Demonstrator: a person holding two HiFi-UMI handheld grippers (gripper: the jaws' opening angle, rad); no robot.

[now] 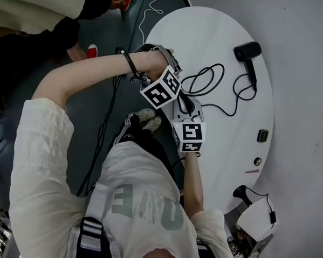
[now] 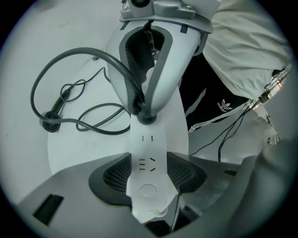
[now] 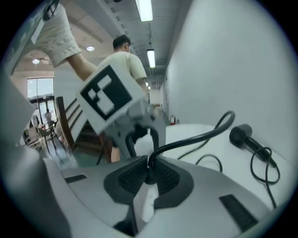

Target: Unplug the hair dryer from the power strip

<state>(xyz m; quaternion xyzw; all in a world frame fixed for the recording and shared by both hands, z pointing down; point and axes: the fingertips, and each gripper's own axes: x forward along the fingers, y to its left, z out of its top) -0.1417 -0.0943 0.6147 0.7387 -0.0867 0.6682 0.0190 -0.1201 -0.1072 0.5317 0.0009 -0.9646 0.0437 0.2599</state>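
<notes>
Near the desk's (image 1: 221, 25) left edge, the left gripper's (image 2: 148, 174) ribbed dark jaws clamp the flat white power strip (image 2: 151, 139) by its long sides. The right gripper's (image 3: 148, 173) jaws pinch the round black plug (image 2: 146, 115), which is seated in the strip. Its rubbery cord (image 3: 210, 135) loops across the smooth white top to the black hair dryer (image 1: 247, 52), far right.

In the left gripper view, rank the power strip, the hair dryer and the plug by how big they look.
1. power strip, largest.
2. hair dryer, though it lies far off.
3. plug, partly hidden; these last two look close.
</notes>
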